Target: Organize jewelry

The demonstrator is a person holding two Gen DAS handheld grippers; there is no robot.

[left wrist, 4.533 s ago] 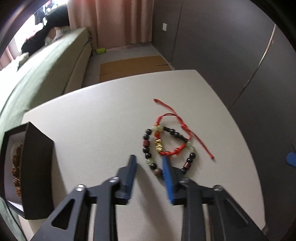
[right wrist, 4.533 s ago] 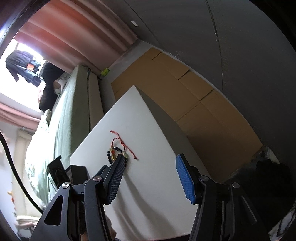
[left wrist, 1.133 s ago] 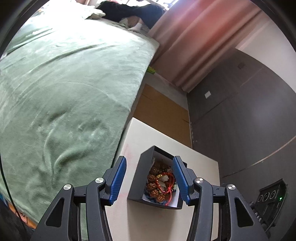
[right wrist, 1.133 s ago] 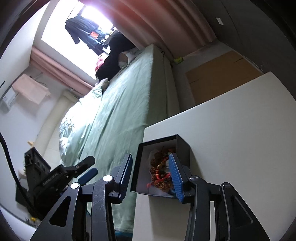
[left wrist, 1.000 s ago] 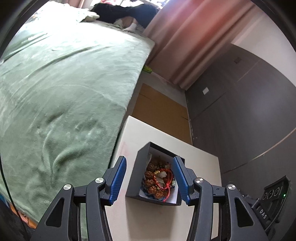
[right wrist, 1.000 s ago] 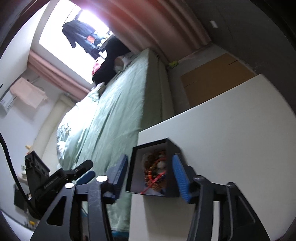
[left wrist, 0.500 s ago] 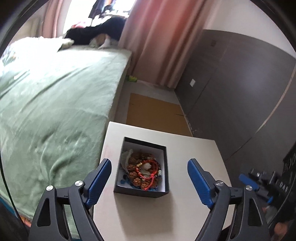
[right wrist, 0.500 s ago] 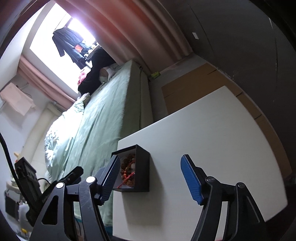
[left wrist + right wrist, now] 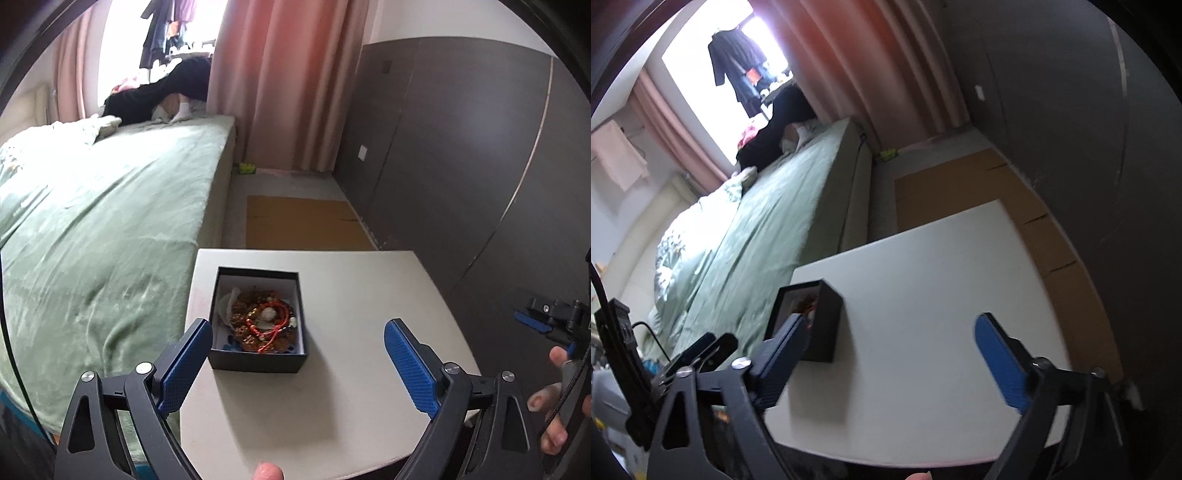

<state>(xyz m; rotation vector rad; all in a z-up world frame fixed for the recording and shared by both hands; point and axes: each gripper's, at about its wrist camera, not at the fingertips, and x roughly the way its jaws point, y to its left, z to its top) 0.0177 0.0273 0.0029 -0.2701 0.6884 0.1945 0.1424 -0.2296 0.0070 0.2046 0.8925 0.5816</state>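
Observation:
A black open box [image 9: 258, 360] stands near the left edge of the small white table [image 9: 332, 398]. Inside it lie bead bracelets and a red cord bracelet [image 9: 271, 326] in a heap. My left gripper [image 9: 295, 354] hovers above and in front of the box, its jaws opening wide with nothing between them. My right gripper [image 9: 890, 350] hangs over the table to the right of the same box [image 9: 823, 332], its jaws also opening and bare. The box's inside is mostly hidden in the right wrist view. The right gripper [image 9: 535, 319] also shows at the left wrist view's right edge.
A bed with a green cover [image 9: 92, 229] runs along the table's left side. Cardboard sheets [image 9: 303, 221] lie on the floor beyond the table, beside a dark wall [image 9: 461, 147]. A hand [image 9: 554, 398] holds the right tool.
Both grippers have opened wide and drawn back and up from the box. The left view has rolled level. Earlier the bracelets lay loose on the table; now they rest in the box.

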